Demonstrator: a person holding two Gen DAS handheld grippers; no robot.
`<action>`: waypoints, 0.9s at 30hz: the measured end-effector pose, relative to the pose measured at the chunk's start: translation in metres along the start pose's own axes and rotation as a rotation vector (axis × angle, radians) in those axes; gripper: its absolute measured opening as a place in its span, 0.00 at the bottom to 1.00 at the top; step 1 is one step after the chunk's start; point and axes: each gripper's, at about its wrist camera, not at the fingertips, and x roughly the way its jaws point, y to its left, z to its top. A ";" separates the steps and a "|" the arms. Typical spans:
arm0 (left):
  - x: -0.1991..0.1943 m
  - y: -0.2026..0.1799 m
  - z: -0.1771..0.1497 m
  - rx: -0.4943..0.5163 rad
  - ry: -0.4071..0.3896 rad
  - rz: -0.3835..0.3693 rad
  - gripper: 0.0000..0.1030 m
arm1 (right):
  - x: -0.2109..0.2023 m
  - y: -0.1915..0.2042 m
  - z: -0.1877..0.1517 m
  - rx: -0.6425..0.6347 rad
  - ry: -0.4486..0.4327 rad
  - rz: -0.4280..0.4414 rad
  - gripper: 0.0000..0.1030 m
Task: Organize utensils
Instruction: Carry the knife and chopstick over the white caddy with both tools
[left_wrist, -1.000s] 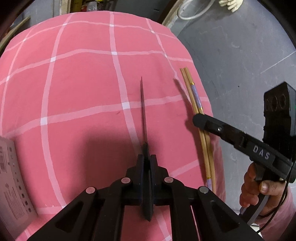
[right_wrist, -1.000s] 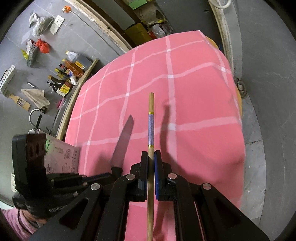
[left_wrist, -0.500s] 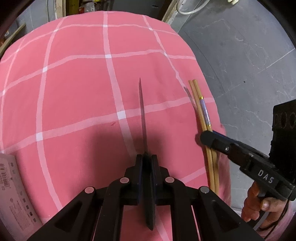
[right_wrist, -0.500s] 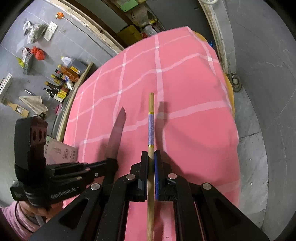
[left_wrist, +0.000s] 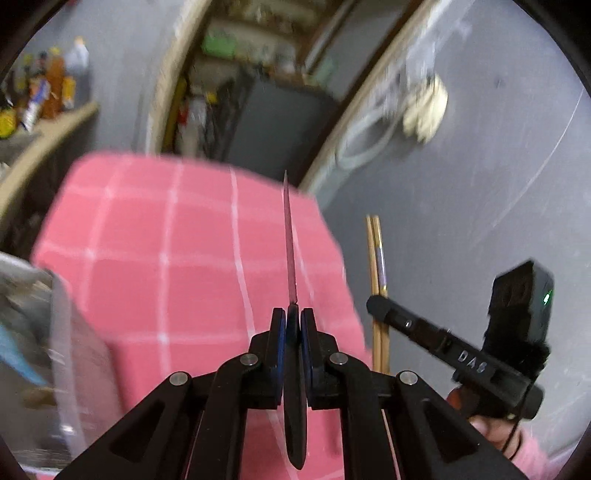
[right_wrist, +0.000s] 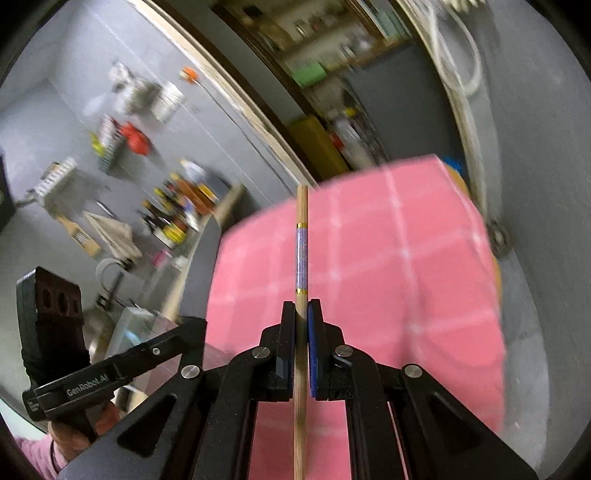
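Note:
My left gripper (left_wrist: 293, 314) is shut on a knife (left_wrist: 290, 251) by its dark handle; the thin blade points forward, edge-on, above the pink checked tablecloth (left_wrist: 177, 266). My right gripper (right_wrist: 302, 308) is shut on a pair of wooden chopsticks (right_wrist: 302, 243) with a purple band, held upright along the fingers. In the left wrist view the chopsticks (left_wrist: 376, 258) and the right gripper (left_wrist: 380, 308) show to the right, past the table's edge. In the right wrist view the left gripper's body (right_wrist: 110, 373) shows at the lower left.
A clear plastic container (left_wrist: 55, 332) stands at the table's left, also in the right wrist view (right_wrist: 147, 332). A shelf with bottles (right_wrist: 177, 210) lies beyond the table on the left. Grey floor (left_wrist: 480, 184) surrounds the table. A doorway with clutter (left_wrist: 258, 92) is behind.
Both grippers have lifted and tilted up with their utensils. The views now show the room beyond the table, blurred by motion. The clear container has come into view at the left.

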 end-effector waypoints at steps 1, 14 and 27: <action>-0.017 0.002 0.008 0.000 -0.044 0.005 0.08 | -0.001 0.012 0.004 -0.009 -0.027 0.022 0.06; -0.134 0.088 0.041 -0.059 -0.463 0.120 0.08 | 0.023 0.167 0.021 -0.139 -0.347 0.376 0.05; -0.109 0.132 -0.006 -0.146 -0.486 0.164 0.08 | 0.064 0.180 -0.026 -0.201 -0.344 0.353 0.06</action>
